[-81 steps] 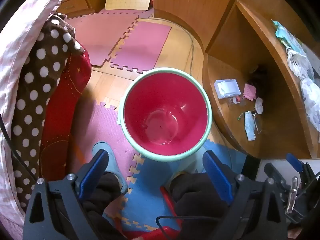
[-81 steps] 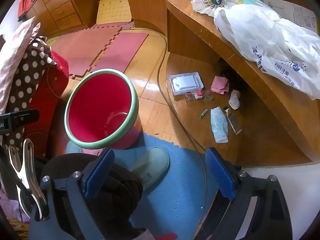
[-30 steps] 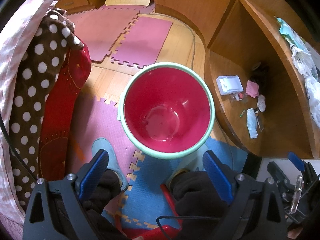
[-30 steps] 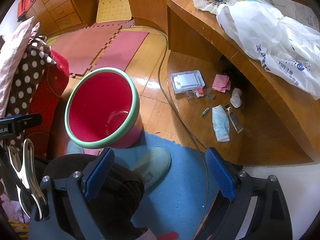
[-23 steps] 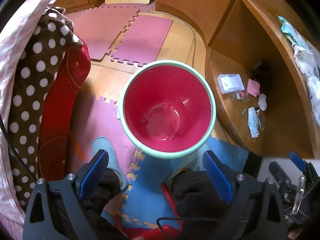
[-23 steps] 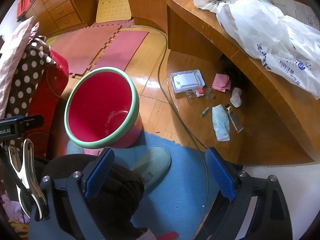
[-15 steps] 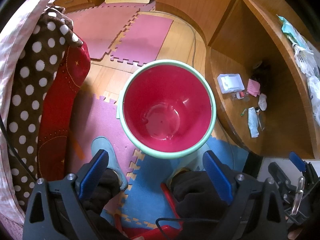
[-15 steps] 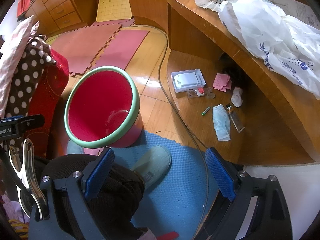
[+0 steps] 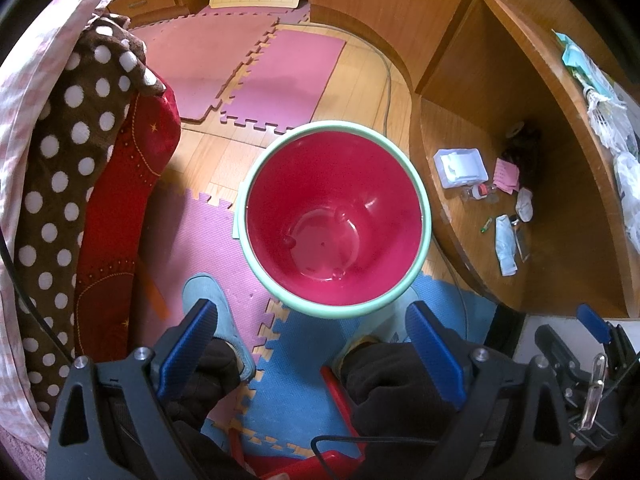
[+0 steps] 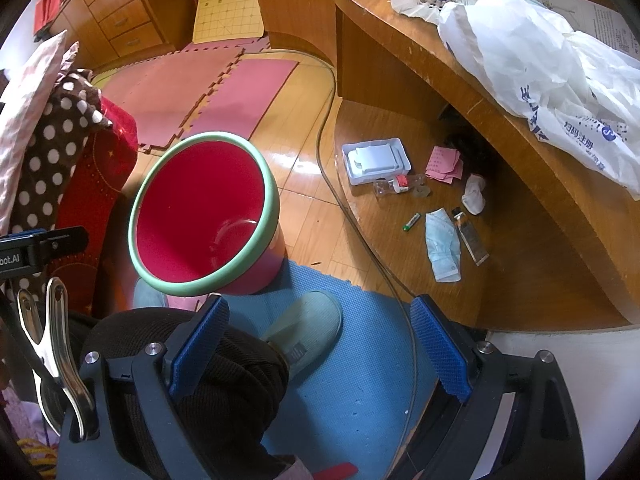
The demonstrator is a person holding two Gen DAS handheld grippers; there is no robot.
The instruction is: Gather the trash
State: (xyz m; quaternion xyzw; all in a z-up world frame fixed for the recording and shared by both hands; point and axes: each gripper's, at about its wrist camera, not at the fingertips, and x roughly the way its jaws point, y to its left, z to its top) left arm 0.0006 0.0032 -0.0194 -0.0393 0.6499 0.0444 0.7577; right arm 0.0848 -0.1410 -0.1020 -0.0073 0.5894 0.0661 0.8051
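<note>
While both hand-held grippers hang spread wide and hold nothing, a red bin (image 9: pixel 334 216) with a pale green rim stands on the floor, just ahead of the left hand-held gripper (image 9: pixel 310 338). The right hand-held gripper (image 10: pixel 320 340) points over a blue mat (image 10: pixel 360 392) toward a low wooden shelf (image 10: pixel 520 280), right of the bin. Trash lies scattered on the shelf: a white tray (image 10: pixel 376 160), pink paper (image 10: pixel 444 164), a crumpled tissue (image 10: pixel 473 194) and a face mask (image 10: pixel 442 244).
</note>
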